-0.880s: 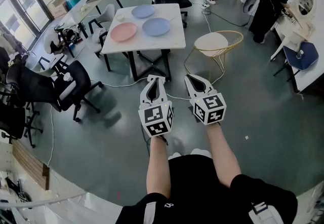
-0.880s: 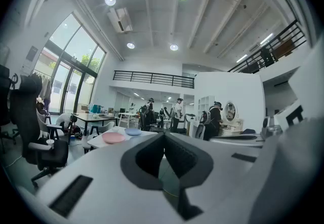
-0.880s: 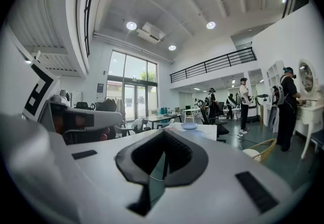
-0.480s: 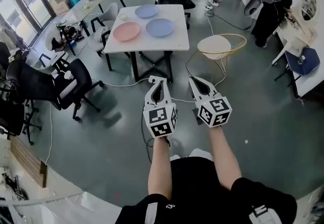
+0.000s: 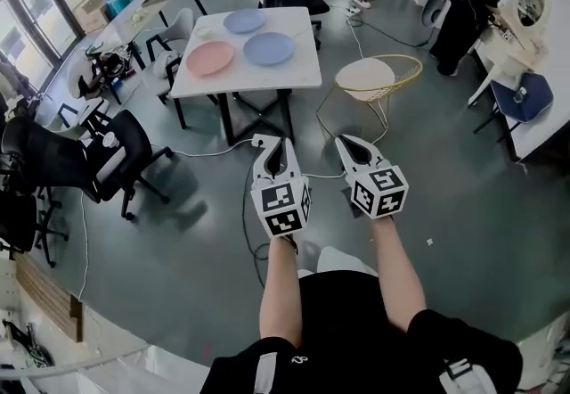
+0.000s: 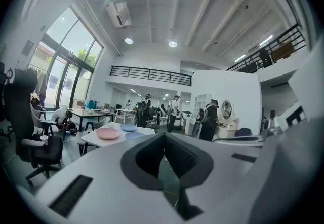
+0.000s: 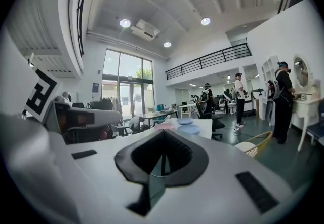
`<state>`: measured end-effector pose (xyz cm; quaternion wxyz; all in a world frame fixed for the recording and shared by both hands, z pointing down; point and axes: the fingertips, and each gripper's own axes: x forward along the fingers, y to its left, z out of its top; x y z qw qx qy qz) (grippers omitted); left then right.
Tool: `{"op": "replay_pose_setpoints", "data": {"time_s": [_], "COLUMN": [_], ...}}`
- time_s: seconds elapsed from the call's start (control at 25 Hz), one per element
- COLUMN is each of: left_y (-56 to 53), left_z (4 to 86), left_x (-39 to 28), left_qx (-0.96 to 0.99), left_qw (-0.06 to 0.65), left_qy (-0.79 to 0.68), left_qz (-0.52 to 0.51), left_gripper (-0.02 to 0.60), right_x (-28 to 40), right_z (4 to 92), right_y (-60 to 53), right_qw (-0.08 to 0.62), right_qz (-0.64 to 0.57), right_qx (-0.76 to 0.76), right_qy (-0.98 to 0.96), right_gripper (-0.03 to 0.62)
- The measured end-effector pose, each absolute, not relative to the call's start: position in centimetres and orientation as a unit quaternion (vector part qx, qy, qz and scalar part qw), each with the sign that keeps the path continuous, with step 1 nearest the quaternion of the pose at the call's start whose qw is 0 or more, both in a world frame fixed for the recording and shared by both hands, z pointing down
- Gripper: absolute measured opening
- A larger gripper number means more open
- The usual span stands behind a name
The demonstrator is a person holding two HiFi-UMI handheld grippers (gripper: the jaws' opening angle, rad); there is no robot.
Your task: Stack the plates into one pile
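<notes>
Smooth round pink plate (image 5: 210, 57) sits at the white worktop's (image 5: 303, 71) left edge, two blue plates (image 5: 269, 48) beside it; gripper views show them edge-on. Left tool (image 5: 268, 143) and right tool (image 5: 348, 143) are pinched together, empty.

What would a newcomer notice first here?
Three plates lie apart on the white table, upper middle of the head view: a pink plate, a near blue plate, a far blue plate. Below them, the left tool and right tool are shut, empty, well short of the table.

one pink plate (image 5: 210, 58), two blue plates (image 5: 269, 48)
</notes>
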<state>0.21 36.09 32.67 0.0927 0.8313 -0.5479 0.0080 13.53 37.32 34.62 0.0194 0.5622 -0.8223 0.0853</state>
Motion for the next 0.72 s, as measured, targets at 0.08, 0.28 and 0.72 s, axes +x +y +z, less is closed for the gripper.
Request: {"op": "replay_pose_setpoints", "data": {"time_s": [0.08,0.28,0.72], "left_y": [36.2,35.3,33.1], "left_z": [32.3,32.8,29.2], "left_x": [1.0,0.2,-2.9], "left_qx": [0.839,0.834,0.821], "left_qw": [0.091,0.106,0.068], "left_qy": [-0.537,-0.542,-0.567], "left_qz": [0.009,0.002,-0.014], "left_gripper": [0.017,0.017,0.017], "right_x": [13.9,13.5,11.5], "right_z": [34.9,35.2,31.4], "right_y": [37.4,37.2,34.1], "right_qw": [0.023,0.030,0.000], "right_qz": [0.096,0.092,0.061], "right_qx": [0.566,0.557,0.532], "right_qy": [-0.818,-0.825,-0.845], "right_gripper": [0.008,0.008,0.008]}}
